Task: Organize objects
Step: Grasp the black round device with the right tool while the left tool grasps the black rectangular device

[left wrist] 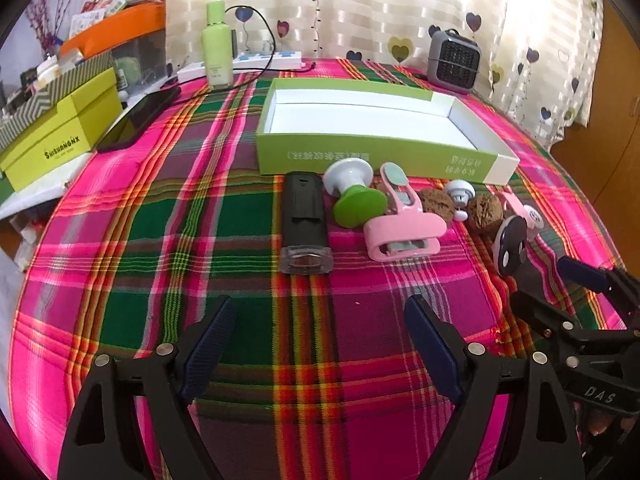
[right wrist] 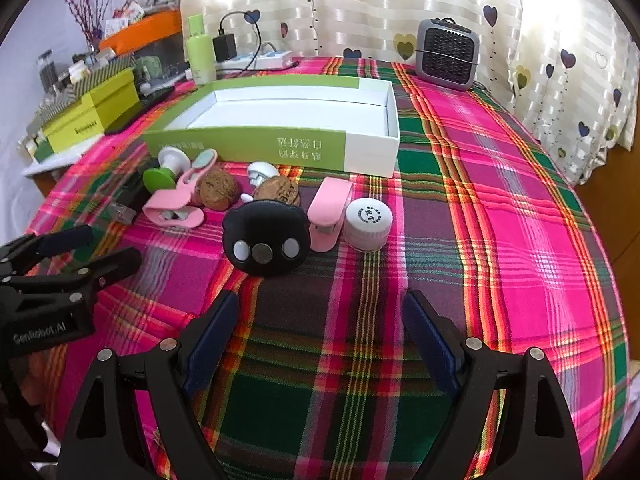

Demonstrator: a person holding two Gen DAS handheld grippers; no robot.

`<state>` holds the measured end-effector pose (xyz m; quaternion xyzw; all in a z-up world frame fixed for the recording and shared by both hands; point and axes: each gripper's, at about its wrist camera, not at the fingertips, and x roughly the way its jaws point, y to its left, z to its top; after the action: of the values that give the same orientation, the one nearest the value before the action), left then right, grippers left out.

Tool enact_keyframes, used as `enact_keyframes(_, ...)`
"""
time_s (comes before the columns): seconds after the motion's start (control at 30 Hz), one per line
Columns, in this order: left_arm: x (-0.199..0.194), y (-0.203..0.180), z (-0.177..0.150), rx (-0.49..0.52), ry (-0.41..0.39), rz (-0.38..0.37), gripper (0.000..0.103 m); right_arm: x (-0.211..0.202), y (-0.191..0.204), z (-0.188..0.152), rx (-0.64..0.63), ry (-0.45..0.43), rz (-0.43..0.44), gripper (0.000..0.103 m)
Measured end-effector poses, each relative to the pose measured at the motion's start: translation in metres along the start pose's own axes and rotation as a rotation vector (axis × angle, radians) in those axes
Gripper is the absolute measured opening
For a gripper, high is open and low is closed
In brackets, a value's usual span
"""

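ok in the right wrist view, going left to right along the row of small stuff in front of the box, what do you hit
green-and-white knob → pink clip → walnut → black round toy → second pink clip → white bottle cap

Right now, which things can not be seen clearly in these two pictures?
- Black rectangular case with clear end: right wrist view, mostly hidden behind the pink plastic clip.
- Second pink clip: left wrist view, hidden by the round black pouch.
- Green box print: upside down, too small.
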<state>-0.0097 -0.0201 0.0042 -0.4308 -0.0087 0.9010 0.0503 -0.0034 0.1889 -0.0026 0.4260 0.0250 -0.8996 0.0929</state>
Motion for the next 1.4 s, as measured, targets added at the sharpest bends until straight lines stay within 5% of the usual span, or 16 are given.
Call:
enact_keyframes(0.6, 0.013, 0.015, 0.020, 0.000, -0.021, -0.013, 0.079, 0.005, 0.009, 0.020, -0.024, -0.014, 0.113, 0.072)
enact_keyframes(0.97, 0.024, 0.018, 0.031, -0.002, -0.006, -0.026, 0.074, 0.016, 0.015, 0.028, -0.035, 0.014, 0.094, 0.066)
enact_keyframes(1.1, 0.027, 0.019, 0.034, 0.004, -0.003, -0.014, 0.072, 0.019, 0.015, 0.030, -0.039, 0.018, 0.082, 0.048)
enact_keyframes(1.4, 0.026, 0.024, 0.037, -0.021, -0.007, -0.014, 0.046, 0.018, 0.015, 0.030, -0.038, 0.018, 0.071, 0.046)
